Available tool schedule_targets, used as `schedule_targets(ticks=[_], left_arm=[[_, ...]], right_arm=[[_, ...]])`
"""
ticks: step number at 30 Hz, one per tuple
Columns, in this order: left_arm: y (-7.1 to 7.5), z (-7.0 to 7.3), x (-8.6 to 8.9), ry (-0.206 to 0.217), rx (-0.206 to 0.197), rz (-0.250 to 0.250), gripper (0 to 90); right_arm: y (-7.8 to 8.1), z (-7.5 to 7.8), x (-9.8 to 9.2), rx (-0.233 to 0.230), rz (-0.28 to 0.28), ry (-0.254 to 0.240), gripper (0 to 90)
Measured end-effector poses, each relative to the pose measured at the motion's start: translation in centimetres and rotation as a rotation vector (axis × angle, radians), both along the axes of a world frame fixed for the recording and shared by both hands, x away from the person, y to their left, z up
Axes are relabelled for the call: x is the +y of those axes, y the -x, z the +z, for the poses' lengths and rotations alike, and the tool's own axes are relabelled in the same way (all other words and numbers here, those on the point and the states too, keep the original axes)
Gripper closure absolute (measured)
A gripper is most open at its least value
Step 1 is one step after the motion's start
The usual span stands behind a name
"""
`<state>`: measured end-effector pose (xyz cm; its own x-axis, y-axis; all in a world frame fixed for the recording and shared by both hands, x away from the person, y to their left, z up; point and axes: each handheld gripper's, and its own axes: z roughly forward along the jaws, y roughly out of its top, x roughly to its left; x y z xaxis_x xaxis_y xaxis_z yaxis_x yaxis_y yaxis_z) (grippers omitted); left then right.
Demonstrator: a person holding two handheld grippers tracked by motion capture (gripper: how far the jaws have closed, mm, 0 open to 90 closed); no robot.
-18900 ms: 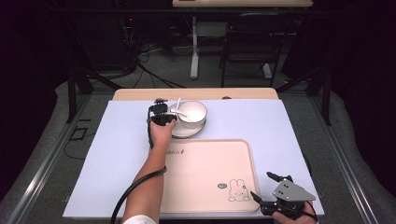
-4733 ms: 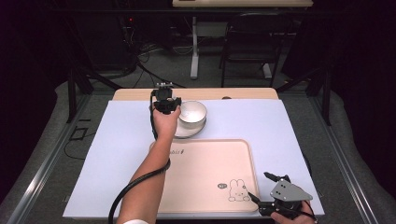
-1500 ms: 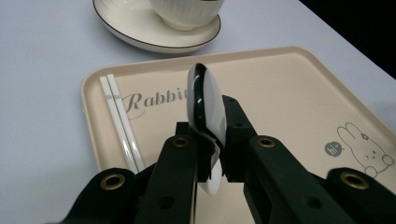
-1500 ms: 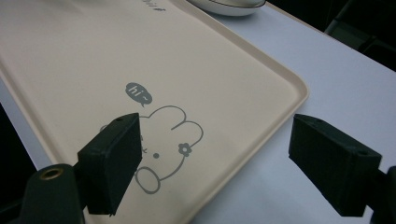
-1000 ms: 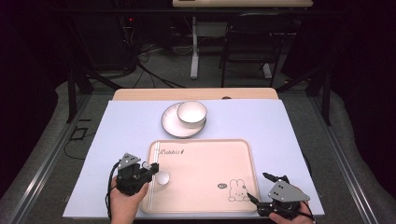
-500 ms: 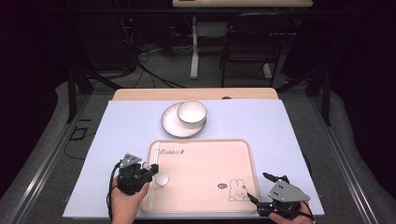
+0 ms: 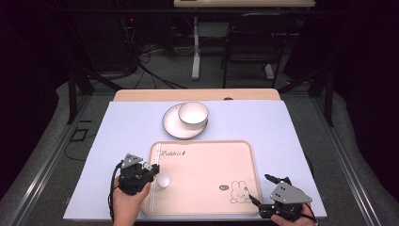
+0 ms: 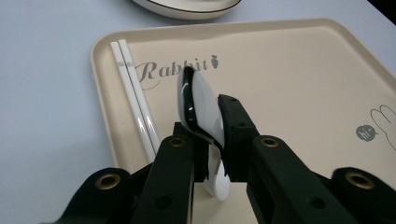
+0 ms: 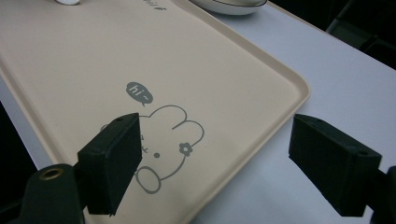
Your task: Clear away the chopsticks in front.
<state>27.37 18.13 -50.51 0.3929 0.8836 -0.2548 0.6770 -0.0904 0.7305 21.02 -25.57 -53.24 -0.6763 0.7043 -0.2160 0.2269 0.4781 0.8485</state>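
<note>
My left gripper (image 7: 154, 175) (image 8: 208, 126) is at the left edge of the beige rabbit tray (image 7: 207, 165) (image 8: 289, 74), shut on a white spoon (image 8: 198, 105) (image 7: 162, 181). Its jaws have just been easing apart a little, and the spoon still sits between the pads. The spoon is tilted, bowl end up and away, handle end down at the tray. A pair of white chopsticks (image 8: 135, 98) lies along the tray's left side. My right gripper (image 7: 259, 187) (image 9: 233, 158) stands open over the tray's near right corner (image 9: 289, 88), next to the rabbit drawing, with nothing between its jaws.
A white bowl (image 7: 193, 113) sits on a white plate (image 7: 171, 123) beyond the tray's far left corner. A pale blue mat (image 7: 282, 127) covers the table. Chairs, desk legs and cables stand in the dark behind the table.
Since the earliest frames the left gripper has come from the bowl to the tray's near left side with the spoon. Over the last second neither hand has visibly moved.
</note>
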Motion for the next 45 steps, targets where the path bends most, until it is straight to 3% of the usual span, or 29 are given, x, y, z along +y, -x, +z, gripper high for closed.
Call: schedule_targets(ticks=[16, 28, 36, 45], left_arm=[[-1.7, -0.2, -0.1, -0.015, 0.022, 0.019, 79.8], [-4.3, -0.8, -0.6, -0.043, 0.055, 0.025, 77.9], [-5.9, -1.8, -0.7, -0.013, 0.095, 0.034, 75.1], [-7.3, -2.9, -0.8, -0.012, 0.133, 0.049, 74.4]], right_arm=[[0.0, 0.0, 0.0, 0.001, -0.001, 0.001, 16.9], [0.0, 0.0, -0.1, 0.001, -0.004, 0.001, 16.9], [0.0, 0.0, -0.1, 0.000, -0.002, 0.000, 16.9], [0.0, 0.0, -0.1, 0.001, 0.000, 0.002, 16.9]])
